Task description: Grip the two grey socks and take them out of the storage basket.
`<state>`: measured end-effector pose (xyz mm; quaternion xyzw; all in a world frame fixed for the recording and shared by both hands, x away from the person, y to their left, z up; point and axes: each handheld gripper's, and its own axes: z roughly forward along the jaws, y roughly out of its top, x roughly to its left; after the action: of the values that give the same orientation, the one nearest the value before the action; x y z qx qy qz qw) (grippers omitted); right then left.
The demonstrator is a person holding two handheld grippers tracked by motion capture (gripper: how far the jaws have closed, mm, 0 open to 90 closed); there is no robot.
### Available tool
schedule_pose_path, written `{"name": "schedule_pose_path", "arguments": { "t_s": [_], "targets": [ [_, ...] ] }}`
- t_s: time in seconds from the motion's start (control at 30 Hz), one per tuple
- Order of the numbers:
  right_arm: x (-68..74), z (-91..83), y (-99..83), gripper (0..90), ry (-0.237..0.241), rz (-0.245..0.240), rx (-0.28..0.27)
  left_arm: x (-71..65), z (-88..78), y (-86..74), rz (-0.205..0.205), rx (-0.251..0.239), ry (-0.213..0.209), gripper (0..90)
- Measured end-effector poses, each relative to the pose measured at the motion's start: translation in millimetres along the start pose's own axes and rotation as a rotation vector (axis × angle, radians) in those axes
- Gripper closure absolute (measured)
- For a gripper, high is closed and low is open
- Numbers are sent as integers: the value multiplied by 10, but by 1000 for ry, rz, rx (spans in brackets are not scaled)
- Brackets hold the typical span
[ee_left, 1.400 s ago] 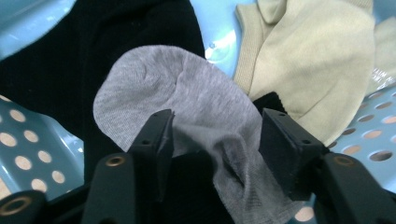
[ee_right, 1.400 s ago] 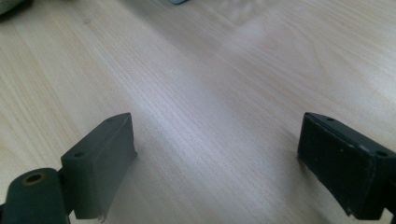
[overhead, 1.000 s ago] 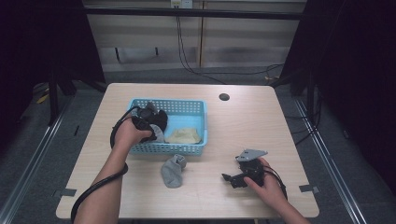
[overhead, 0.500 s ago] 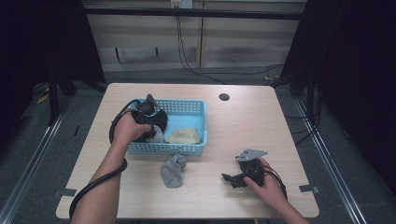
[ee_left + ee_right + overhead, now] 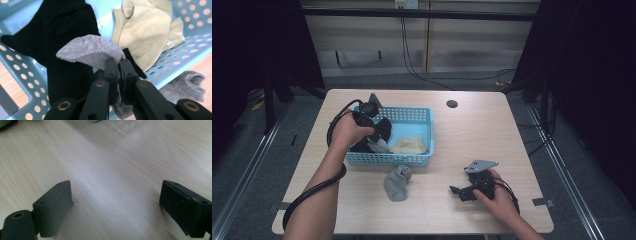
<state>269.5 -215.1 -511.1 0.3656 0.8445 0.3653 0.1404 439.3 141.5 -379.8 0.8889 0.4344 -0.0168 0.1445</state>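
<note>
— Pale wood tabletop [image 5: 512,130], blue basket [image 5: 412,159]: where's the grey sock [image 5: 92,51]?
— Above the basket, pinched between the left gripper's [image 5: 119,65] closed jaws.
— Right gripper [image 5: 116,202]?
— Jaws wide apart, holding nothing, on the tabletop.

Your left gripper [image 5: 119,65] has closed its jaws on the grey sock [image 5: 92,51] in the blue basket [image 5: 419,115] & come up w/ it since a sec ago; sock now hangs over the black sock [image 5: 60,37].
</note>
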Motion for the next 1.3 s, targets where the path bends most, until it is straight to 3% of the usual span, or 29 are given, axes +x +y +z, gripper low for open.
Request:
{"name": "schedule_pose_path", "arguments": {
  "t_s": [0.47,0.73,0.93,1.3],
  "targets": [
    [-2,1,1,107,1,-3,0,-130,-301,149,36,-25,17,857],
    [-3,1,1,107,2,-3,0,-236,-421,188,94,-7,22,857],
    [-4,0,2,107,4,-4,2,-305,-476,181,124,6,-13,857],
    [-3,-1,2,107,3,-3,3,-431,-641,102,161,15,-27,857]
  ]
}}
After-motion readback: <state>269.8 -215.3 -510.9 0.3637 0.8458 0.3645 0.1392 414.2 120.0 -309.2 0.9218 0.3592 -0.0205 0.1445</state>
